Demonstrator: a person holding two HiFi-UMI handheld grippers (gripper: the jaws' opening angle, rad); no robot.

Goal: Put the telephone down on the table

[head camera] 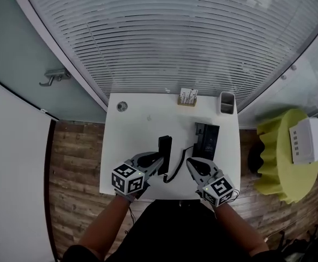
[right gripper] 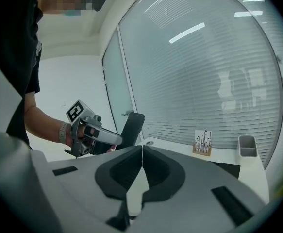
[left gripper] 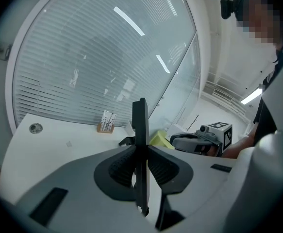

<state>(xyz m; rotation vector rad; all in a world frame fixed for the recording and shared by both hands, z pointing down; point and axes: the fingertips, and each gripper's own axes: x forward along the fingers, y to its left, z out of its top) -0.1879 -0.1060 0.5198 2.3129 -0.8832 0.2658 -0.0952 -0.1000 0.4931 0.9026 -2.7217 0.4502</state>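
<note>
The slim black telephone handset [head camera: 165, 146] sits over the white rectangular surface [head camera: 142, 119], just left of the flat black telephone base [head camera: 206, 140] and apart from it. In the head view its long axis runs from the person towards the window blinds, roughly parallel with the long side of the telephone base, and its far end points at the blinds. The left tongs [head camera: 160, 162], grey with a marker cube at the back, are clamped on the near part of the handset. In the left gripper view the handset [left gripper: 141, 144] appears edge-on as a thin dark slab squeezed between the two ribbed pads, and it rises up and away past the tips of the left tongs [left gripper: 141, 154]. From the right gripper view the handset [right gripper: 131, 127] leans with its upper end tipped away from the person. Whether its lower end touches the surface I cannot tell. A black cord [head camera: 176, 171] curves over the surface from the handset's near end towards the telephone base. The right tongs [head camera: 190, 162] hover at the near end of the telephone base. In their own view the right tongs [right gripper: 141, 152] have their pads pressed together with nothing between them. Beyond the far end of the telephone base stand a small wooden card holder [head camera: 187, 97] and a grey rectangular pen cup [head camera: 227, 102].
</note>
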